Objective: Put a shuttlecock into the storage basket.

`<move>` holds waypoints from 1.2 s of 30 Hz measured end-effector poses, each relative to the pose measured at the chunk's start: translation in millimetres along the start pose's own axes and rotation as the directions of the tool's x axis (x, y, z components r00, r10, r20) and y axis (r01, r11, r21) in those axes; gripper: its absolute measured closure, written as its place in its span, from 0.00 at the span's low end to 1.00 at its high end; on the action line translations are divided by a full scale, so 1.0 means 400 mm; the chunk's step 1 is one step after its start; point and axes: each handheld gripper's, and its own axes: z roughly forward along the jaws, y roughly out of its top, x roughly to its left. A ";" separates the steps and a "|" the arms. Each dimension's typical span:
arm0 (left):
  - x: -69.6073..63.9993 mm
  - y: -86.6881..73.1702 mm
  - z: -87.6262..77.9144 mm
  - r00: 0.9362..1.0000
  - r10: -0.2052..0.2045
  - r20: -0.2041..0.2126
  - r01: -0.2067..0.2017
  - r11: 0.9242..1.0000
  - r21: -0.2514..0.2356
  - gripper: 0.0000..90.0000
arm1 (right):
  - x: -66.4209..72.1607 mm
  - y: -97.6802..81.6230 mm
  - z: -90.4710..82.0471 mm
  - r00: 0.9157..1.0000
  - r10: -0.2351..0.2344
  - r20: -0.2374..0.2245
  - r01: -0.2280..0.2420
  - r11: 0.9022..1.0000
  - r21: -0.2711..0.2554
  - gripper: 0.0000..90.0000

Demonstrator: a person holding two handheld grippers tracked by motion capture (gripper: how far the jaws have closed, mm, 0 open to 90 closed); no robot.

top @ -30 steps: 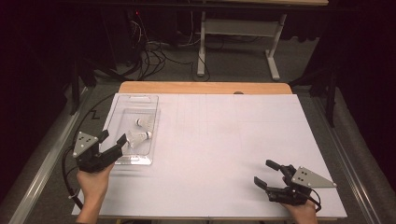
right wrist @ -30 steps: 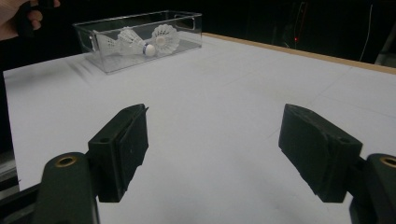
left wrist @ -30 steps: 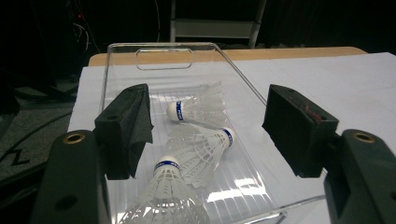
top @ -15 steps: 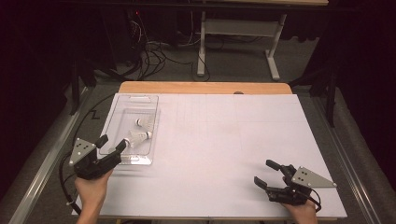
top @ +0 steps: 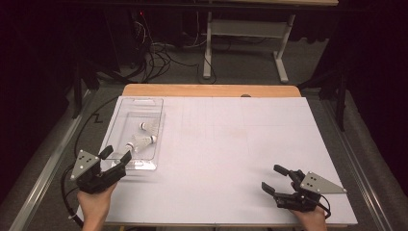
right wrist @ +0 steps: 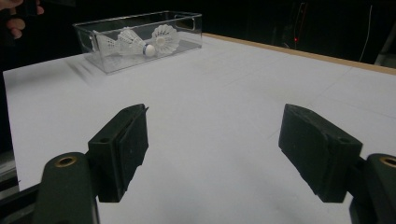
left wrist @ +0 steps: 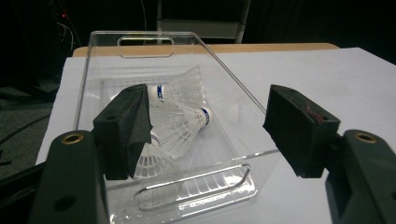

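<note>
Left of centre in the high view: clear bin [top: 139,132] holding shuttlecocks [top: 144,140].
White surface [top: 231,159] over a wooden top, dark room with cables [top: 149,60] and a desk frame [top: 245,38] behind. Left claw [top: 115,156] wide at the bin's near end, holding nothing; right claw [top: 273,179] wide, lower right, well apart.

White table [top: 231,144] brightly lit; surroundings dark; close jaws soft; frames grainy.
</note>
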 end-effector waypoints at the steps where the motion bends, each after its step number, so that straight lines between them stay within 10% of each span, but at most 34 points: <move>1: -0.002 -0.002 -0.001 1.000 0.001 0.001 -0.001 1.000 -0.001 0.36 | 0.000 0.000 0.000 1.000 0.000 -0.002 0.000 1.000 0.000 0.27; 36: -0.074 -0.047 -0.010 0.997 0.022 0.075 -0.023 1.000 0.019 0.35 | -0.001 0.001 0.001 1.000 -0.003 0.002 0.003 1.000 -0.002 0.27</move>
